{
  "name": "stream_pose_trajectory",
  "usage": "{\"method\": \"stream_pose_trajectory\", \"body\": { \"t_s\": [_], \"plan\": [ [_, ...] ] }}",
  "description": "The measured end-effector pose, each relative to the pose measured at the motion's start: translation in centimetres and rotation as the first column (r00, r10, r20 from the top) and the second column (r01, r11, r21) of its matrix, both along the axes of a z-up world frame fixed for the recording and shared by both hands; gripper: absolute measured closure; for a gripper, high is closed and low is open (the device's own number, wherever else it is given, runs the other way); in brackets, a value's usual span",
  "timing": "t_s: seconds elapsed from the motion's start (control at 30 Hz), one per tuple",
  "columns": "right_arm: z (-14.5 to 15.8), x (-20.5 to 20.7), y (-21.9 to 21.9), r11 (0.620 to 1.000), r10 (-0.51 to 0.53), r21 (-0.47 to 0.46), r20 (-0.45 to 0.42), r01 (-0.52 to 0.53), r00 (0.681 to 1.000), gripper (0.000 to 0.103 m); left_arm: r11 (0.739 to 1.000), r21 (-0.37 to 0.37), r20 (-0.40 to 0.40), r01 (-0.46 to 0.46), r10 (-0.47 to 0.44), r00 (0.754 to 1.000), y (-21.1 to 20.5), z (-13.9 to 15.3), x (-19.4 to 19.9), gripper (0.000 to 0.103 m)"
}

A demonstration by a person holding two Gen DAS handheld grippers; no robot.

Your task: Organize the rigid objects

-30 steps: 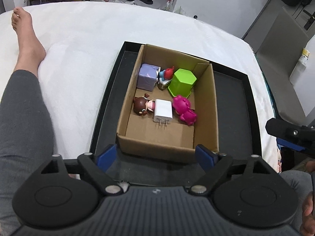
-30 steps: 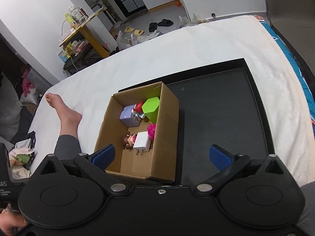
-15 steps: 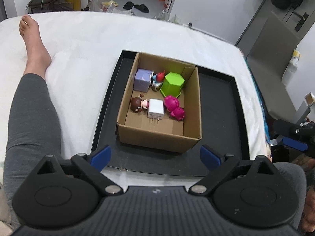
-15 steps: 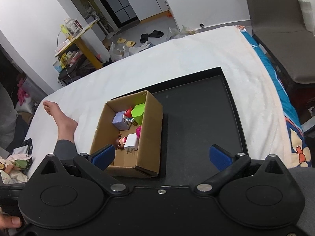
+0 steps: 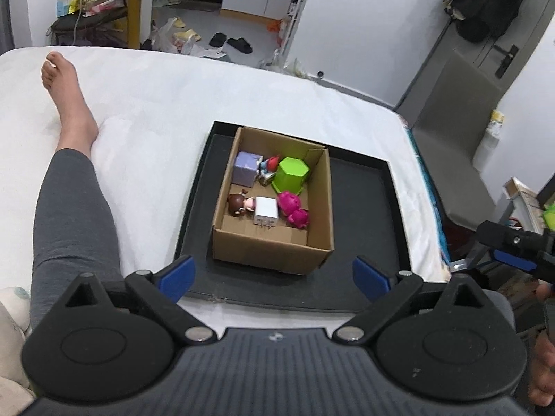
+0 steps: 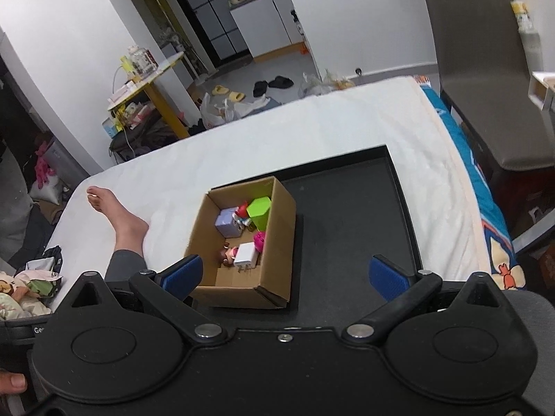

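Observation:
An open cardboard box (image 5: 274, 249) (image 6: 274, 274) stands on the left part of a black tray (image 5: 360, 208) (image 6: 350, 215) on the bed. Inside lie a lilac cube (image 5: 245, 169), a green hexagonal cup (image 5: 290, 175), a white plug charger (image 5: 265, 210), a brown-haired doll (image 5: 239, 204), a pink figure (image 5: 293, 208) and a small red-capped figure (image 5: 269, 166). My left gripper (image 5: 274, 277) hangs open above the tray's near edge, nothing between its blue pads. My right gripper (image 6: 284, 275) is open too, near the box's near corner, holding nothing.
A person's grey-clad leg (image 5: 69, 208) and bare foot (image 5: 64, 79) lie on the white sheet left of the tray. The right half of the tray is bare. A grey chair (image 6: 485, 69) stands beyond the bed's right edge. A cluttered yellow table (image 6: 145, 83) stands on the far floor.
Both grippers have drawn back and upward from the box, which now looks smaller and farther off. The left jaws stand a little wider. The box's contents have not moved.

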State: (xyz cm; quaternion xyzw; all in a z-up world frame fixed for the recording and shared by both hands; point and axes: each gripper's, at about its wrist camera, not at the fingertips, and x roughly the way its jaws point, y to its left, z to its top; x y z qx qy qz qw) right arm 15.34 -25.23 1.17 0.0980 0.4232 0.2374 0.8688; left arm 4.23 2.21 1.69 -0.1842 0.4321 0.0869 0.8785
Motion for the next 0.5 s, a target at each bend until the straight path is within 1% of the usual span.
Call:
{"method": "stream_pose_trajectory", "body": {
  "t_s": [0.1,0.17,0.27,0.4,0.5],
  "plan": [
    [1.0,-0.9,0.0,1.000,0.010,-0.005,0.025,-0.009,1.000,0.000,0.999,0.035,0.001,0.009,-0.009,1.000,-0.3,0.8,-0.7,0.005],
    [1.5,-1.3,-0.2,1.000,0.009,-0.008,0.036,-0.009,0.999,0.000,1.000,0.026,0.012,0.011,-0.012,1.000,-0.3,1.1,-1.3,0.005],
    [2.1,-1.9,-0.6,1.000,0.006,-0.017,0.052,-0.005,0.999,0.000,0.998,0.055,0.016,0.007,-0.008,1.000,-0.6,1.4,-1.8,0.004],
    [2.7,-2.9,-0.9,1.000,0.000,-0.025,0.071,0.001,0.997,0.000,0.999,0.054,0.036,0.009,-0.011,0.999,-0.8,1.8,-2.5,0.004],
    [3.0,-3.5,-0.9,1.000,0.004,-0.031,0.087,-0.001,0.996,0.000,0.997,0.079,0.058,0.025,-0.030,0.998,-1.5,2.4,-3.1,0.003]
  ]
}}
